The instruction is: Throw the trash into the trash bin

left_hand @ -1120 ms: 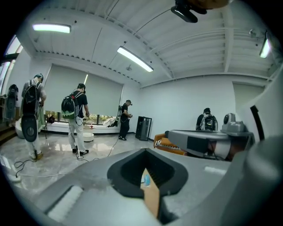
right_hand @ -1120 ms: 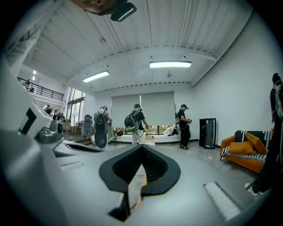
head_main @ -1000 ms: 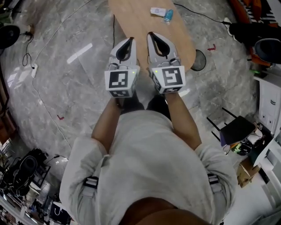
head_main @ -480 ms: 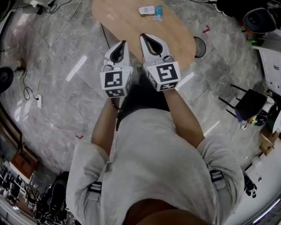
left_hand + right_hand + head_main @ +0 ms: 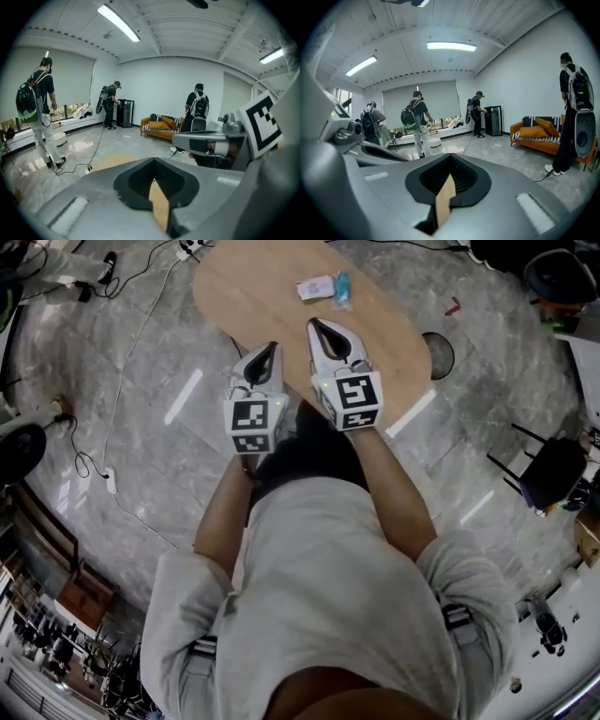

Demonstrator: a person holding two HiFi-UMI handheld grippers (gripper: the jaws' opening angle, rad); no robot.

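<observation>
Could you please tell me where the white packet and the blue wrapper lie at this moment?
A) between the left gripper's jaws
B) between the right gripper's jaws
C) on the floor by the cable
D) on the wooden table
D: the white packet and the blue wrapper lie side by side on the wooden table.

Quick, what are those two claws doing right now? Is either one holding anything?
Left claw: closed, holding nothing.
Right claw: closed, holding nothing.
</observation>
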